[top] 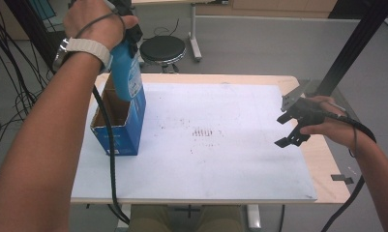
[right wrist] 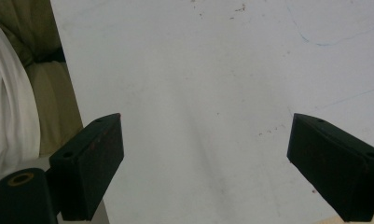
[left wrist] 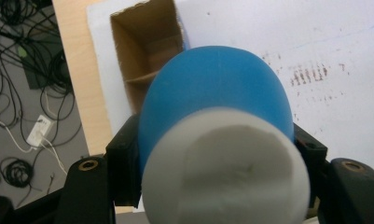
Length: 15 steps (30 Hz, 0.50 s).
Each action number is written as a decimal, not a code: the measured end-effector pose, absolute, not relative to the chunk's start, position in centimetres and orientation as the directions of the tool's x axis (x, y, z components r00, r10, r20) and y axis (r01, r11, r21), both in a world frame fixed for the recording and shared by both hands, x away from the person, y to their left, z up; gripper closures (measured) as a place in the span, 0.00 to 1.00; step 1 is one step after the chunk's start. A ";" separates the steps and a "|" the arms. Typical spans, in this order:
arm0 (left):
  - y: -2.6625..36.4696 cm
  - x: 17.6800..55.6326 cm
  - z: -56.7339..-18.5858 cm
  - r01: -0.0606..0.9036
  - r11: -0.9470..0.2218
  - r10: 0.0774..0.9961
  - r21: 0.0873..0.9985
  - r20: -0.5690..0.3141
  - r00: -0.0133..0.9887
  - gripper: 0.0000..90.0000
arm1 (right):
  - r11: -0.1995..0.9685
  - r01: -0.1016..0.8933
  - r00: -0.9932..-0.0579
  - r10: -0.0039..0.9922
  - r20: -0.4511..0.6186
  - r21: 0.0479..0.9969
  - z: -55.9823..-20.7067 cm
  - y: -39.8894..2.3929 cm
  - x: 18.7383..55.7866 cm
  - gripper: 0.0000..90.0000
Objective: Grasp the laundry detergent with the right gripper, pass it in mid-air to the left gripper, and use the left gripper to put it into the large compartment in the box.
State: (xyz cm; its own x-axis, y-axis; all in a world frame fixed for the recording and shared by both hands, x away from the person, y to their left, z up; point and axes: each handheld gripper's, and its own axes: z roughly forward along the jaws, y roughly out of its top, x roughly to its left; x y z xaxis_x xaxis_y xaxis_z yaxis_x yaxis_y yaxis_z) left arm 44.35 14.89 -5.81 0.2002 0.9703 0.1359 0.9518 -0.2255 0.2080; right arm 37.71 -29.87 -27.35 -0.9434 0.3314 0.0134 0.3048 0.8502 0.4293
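Left gripper (top: pixel 126 36) is clamped round the neck of a blue bottle (top: pixel 127 72) (white cap toward its camera), long axis upright, base hanging directly above the open cardboard box (top: pixel 118 126). Right gripper (top: pixel 292 126), jaws wide and empty, sits well right of the box.

White mat (top: pixel 230 159) with dark specks on wooden table (top: pixel 327 159), black stool (top: pixel 162 48) behind, cables (top: pixel 7 92) on floor
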 end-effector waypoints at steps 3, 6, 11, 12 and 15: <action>15.5 44.5 -5.8 0.957 -0.196 0.976 0.213 0.140 0.168 0.41 | 0.851 0.303 -0.944 0.330 0.013 0.430 -27.3 -29.8 37.9 0.12; 16.1 44.6 -6.0 0.962 -0.175 0.977 0.211 0.155 0.144 0.41 | 0.849 0.303 -0.944 0.331 0.013 0.433 -27.3 -29.8 38.0 0.12; 17.1 44.8 -6.3 0.967 -0.145 0.981 0.209 0.161 0.112 0.41 | 0.850 0.305 -0.944 0.328 0.020 0.430 -27.7 -29.7 38.1 0.12; 17.2 44.8 -6.4 0.967 -0.139 0.982 0.212 0.159 0.107 0.41 | 0.850 0.305 -0.944 0.328 0.020 0.429 -27.8 -29.7 38.1 0.12; 17.7 44.8 -6.6 0.971 -0.126 0.984 0.205 0.154 0.095 0.41 | 0.850 0.304 -0.944 0.329 0.018 0.431 -27.8 -29.7 38.2 0.12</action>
